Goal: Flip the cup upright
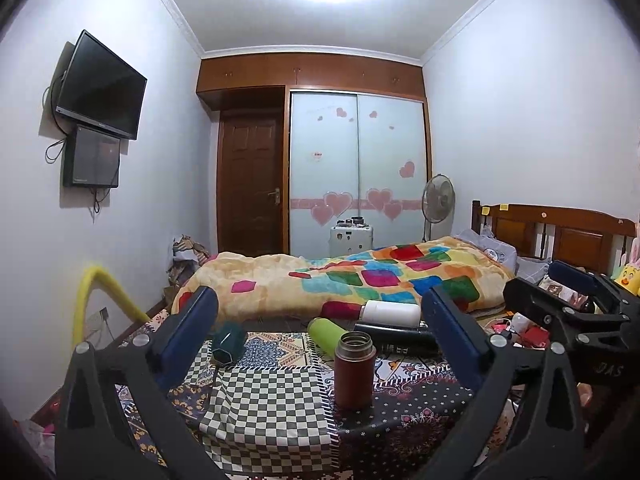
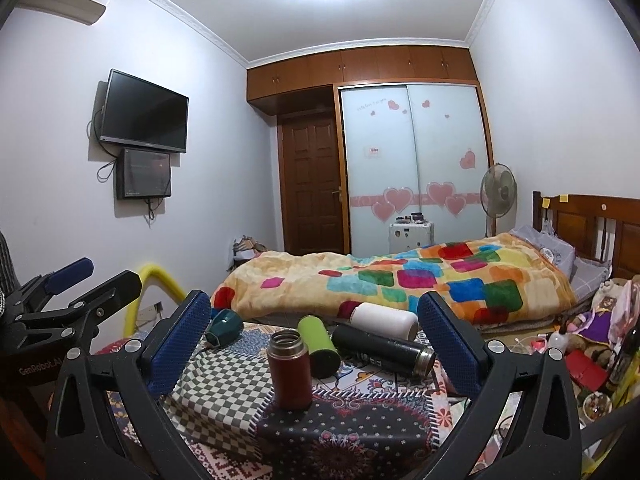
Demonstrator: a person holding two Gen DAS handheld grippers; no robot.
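A red-brown flask stands upright on the patterned cloth table. Behind it a green cup, a black flask and a white bottle lie on their sides. A dark teal mug lies tilted at the left. My left gripper is open and empty, in front of the cups. My right gripper is open and empty too, a little to the right of the left one.
A bed with a colourful blanket lies just beyond the table. A yellow padded rail stands at the left. Cluttered items sit at the right. The right gripper shows in the left wrist view.
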